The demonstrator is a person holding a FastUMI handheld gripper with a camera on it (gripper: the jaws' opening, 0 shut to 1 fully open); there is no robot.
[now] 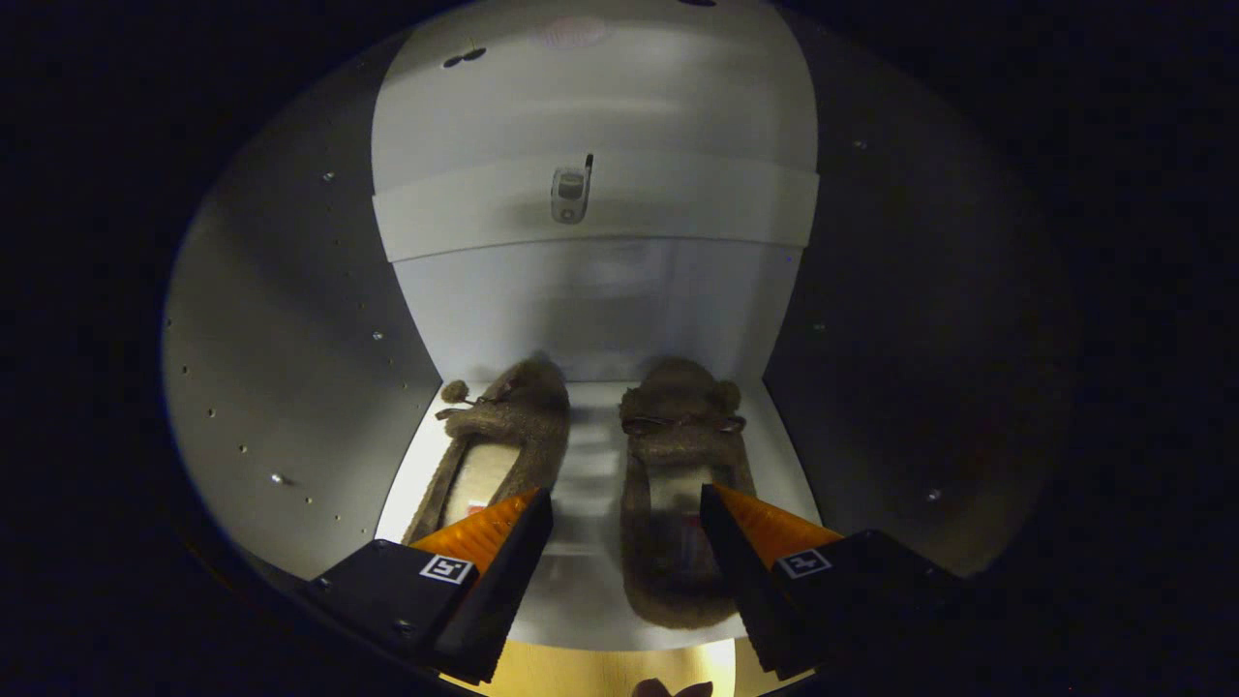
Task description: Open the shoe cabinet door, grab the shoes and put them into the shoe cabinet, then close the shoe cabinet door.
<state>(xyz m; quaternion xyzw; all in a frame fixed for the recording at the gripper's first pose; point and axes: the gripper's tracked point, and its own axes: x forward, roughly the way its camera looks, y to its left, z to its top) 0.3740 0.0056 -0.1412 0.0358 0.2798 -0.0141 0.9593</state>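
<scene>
Brown and fuzzy, two slippers lie side by side on the white bottom shelf [590, 503] of the shoe cabinet, with their toes pointing to the back wall [600, 300]. The left slipper [503, 436] has a small pompom and a thin bow near its toe, and its pale lining shows in the opening. The right slipper [678, 503] also carries a bow across its front, and its heel reaches close to the front edge of the shelf. A bare strip of shelf separates the two slippers, so they are near each other but not touching.

The tool [627, 518] is released: its two fingers stand wide apart and nothing is between them except the strip of shelf and the inner side of the right slipper. The left finger [494, 542], orange on top with a black inner face, is over the heel part of the left slipper. The right finger [750, 537] is over the outer side of the right slipper. I cannot tell if either finger touches a slipper.

Higher in the cabinet, an upper white shelf [678, 208] crosses from side to side, and a small grey object [571, 191] sits at its front edge. The side walls [290, 368] of the cabinet are grey with small holes and are dim.
</scene>
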